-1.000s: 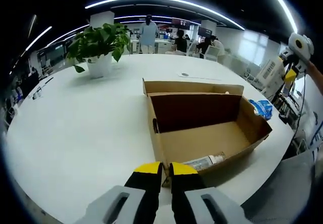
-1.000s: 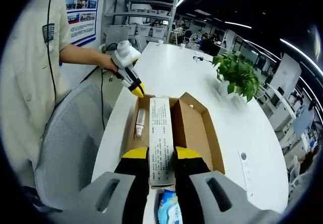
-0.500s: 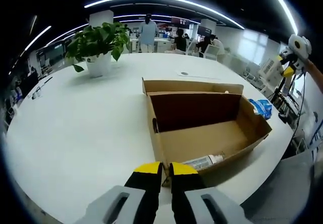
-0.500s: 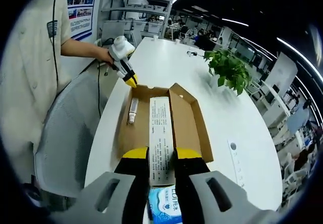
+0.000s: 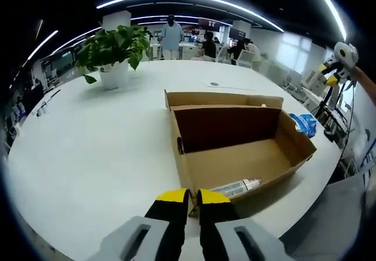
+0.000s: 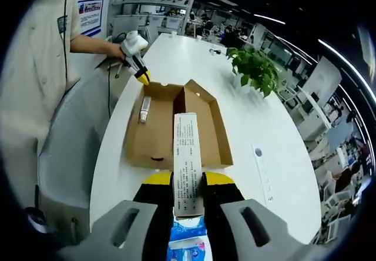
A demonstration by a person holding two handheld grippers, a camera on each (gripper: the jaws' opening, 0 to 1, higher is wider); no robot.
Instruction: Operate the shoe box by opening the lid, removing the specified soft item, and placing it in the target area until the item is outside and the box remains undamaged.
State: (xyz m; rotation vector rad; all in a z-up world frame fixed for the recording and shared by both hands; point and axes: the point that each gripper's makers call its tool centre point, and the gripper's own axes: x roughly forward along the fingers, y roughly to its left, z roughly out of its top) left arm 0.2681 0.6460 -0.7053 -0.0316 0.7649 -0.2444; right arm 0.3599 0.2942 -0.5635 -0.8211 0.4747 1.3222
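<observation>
The box (image 6: 170,123) lies open on the bench (image 5: 88,149); the left tongs (image 5: 189,199) pinch its near wall. The right tongs (image 6: 188,181) grip a long white carton (image 6: 187,161), lifted clear of the box; it awaits placing. A tube (image 5: 235,187) remains inside, a blue pack (image 6: 187,243) below. Versus a second ago, the right tongs have risen and drawn back; the left have not moved.

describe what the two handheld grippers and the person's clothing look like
Each gripper has light grey moulded finger bodies with slot cut-outs, black jaws and yellow tips, as on the left gripper and the right gripper. From the right gripper view, the left gripper has a white rounded body, with a thin dark cable hanging near it. The person wears a cream short-sleeved shirt with a small dark chest badge.
</observation>
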